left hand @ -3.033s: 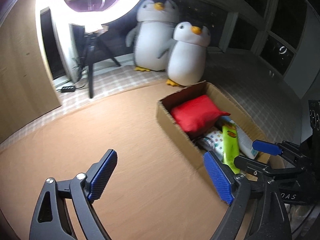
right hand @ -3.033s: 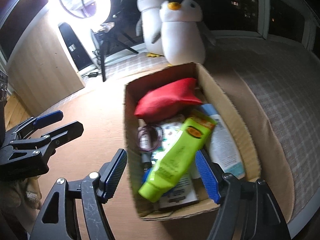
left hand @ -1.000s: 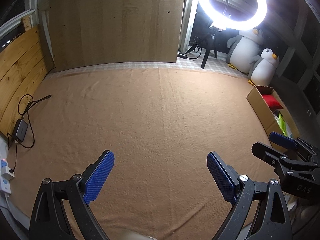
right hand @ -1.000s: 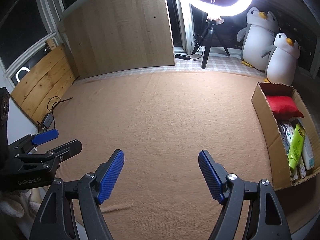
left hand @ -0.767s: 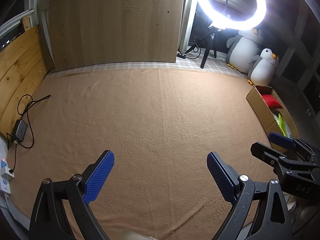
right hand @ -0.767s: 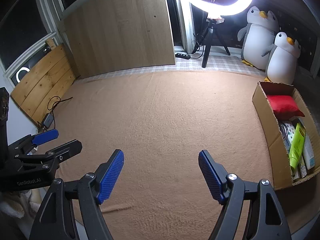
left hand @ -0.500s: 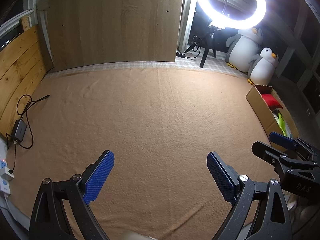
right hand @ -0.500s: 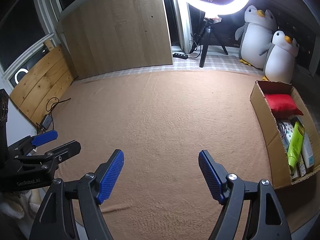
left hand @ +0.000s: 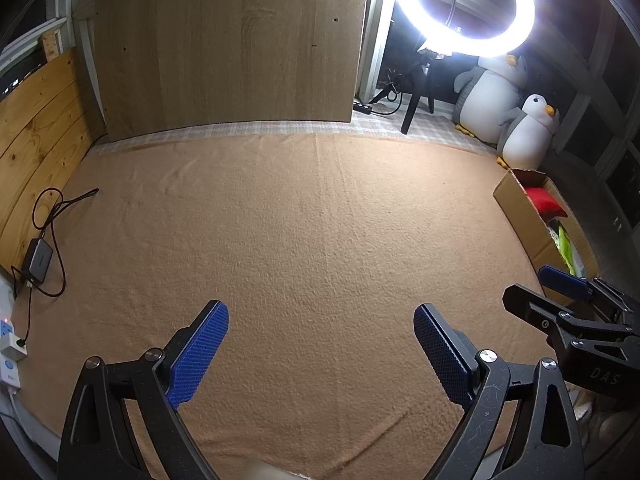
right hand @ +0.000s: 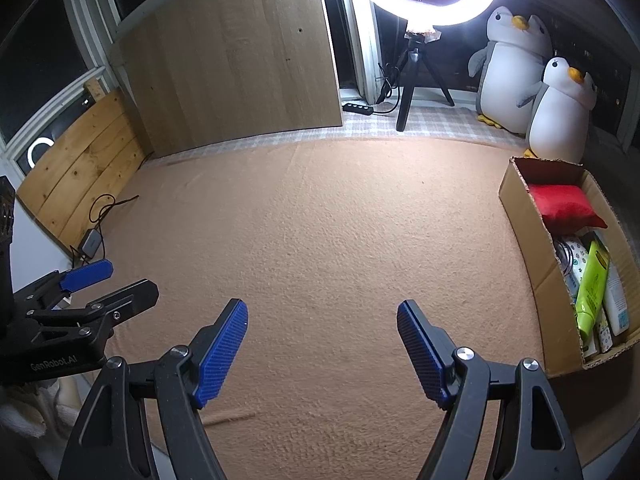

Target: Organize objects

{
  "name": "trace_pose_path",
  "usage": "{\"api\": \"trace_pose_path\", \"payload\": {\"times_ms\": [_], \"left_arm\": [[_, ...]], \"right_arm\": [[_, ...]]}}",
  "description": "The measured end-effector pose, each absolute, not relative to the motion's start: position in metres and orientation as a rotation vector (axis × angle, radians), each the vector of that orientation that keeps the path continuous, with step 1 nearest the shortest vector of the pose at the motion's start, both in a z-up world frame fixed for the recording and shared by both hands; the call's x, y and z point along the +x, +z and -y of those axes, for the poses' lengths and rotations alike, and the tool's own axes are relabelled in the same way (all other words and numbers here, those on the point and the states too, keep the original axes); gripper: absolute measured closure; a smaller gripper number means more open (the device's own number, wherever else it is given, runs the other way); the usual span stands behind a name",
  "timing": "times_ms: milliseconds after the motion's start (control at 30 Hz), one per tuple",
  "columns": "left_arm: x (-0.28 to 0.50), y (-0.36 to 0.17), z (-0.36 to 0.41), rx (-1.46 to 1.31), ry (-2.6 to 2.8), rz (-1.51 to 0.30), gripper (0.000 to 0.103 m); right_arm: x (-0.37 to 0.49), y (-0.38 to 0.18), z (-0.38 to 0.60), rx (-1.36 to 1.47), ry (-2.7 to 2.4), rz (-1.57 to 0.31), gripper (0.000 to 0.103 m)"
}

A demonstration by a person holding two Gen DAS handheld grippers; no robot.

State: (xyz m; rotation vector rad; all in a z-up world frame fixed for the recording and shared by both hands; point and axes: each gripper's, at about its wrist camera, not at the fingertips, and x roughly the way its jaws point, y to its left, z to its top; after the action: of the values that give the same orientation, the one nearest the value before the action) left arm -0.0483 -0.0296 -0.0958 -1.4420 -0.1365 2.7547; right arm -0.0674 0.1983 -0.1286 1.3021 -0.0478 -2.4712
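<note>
Basically both your tongs, left [left hand: 320, 354] and right [right hand: 322, 350], gape wide and empty over the blanket [right hand: 320, 240]; box [right hand: 524, 224] sits right, packed: soft red pouch [right hand: 562, 204], slick squashy green tube [right hand: 592, 284], grip mid-body
</note>
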Motion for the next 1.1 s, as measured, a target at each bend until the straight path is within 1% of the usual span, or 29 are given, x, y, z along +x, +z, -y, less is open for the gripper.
{"api": "trace_pose_path", "payload": {"times_ms": [1000,1100], "left_arm": [[-0.052,-0.102,0.032,-1.445,2.768,0.128,0.007],[-0.053,-0.104,0.032,-1.457,2.758,0.130,0.005]], "right_arm": [[-0.073,-0.140,-0.201,1.344,-2.459,0.059,0.029],[-0.073,-0.141,-0.202,1.347,-2.458,0.058,0.028]]}}
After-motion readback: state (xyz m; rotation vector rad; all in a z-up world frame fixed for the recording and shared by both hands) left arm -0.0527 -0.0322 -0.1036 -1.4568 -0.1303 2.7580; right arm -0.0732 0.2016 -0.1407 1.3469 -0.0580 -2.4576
